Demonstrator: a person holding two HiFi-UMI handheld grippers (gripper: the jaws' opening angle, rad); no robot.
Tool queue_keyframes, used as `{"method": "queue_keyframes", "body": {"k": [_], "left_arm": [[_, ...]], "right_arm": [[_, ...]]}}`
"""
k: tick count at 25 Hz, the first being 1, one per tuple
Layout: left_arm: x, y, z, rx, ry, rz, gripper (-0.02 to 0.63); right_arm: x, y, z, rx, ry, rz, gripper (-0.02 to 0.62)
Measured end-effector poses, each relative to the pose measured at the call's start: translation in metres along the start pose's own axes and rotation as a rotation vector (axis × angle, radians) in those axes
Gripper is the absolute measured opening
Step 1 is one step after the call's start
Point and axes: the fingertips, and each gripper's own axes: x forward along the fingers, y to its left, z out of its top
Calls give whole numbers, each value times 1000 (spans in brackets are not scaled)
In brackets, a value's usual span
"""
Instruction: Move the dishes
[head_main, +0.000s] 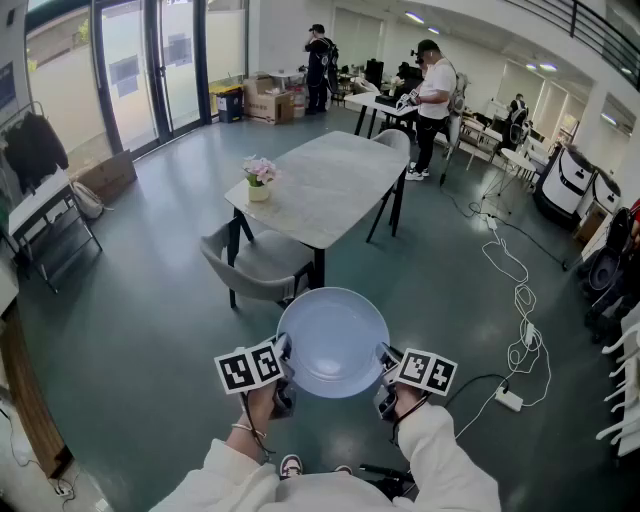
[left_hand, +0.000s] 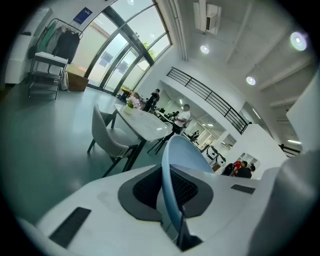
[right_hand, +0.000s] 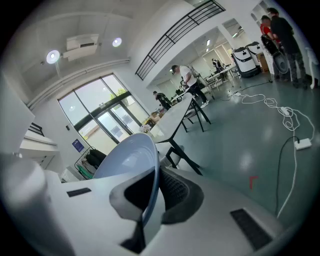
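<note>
Blue bowl carried on two tongs above the floor

At the far left, a clothes rack (head_main: 35, 150) stands by the glass doors with dark garments hanging on it. Just past it a cardboard box (head_main: 105, 176) sits on the floor, and its contents cannot be made out.

Low in the head view, the left gripper (head_main: 284, 358) is clamped on the left rim of a pale blue bowl (head_main: 333, 340). Its own view shows the rim edge-on, pinched between the two dark ribbed pads. The bowl is held in the air over the grey-green floor (head_main: 150, 330), just short of a grey chair (head_main: 255, 262). It faces upward, and only smooth blue glaze shows inside it. The right gripper (head_main: 384, 366) is closed on the opposite rim, and its own view shows the thin edge pressed between the pads in the same way.

Beyond the chair stands a light stone-topped table (head_main: 335, 185). A small pale flower pot (head_main: 259, 188) sits on its near left corner and holds a bunch of pink flowers.

Further back, stacked cardboard boxes (head_main: 268, 102) sit against the wall, and what they hold is too small to tell. A person in black (head_main: 319, 68) and a person in a white shirt (head_main: 432, 105) stand at work desks.

On the right, a white cable (head_main: 515, 285) snakes across the floor to a power strip (head_main: 510, 399)
</note>
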Motion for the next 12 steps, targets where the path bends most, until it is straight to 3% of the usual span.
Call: {"method": "queue_keyframes", "body": {"k": [12], "left_arm": [[6,17,14,-1,17,-20,25]], "right_arm": [[16,14,2,-5,-12,-11,69]]}}
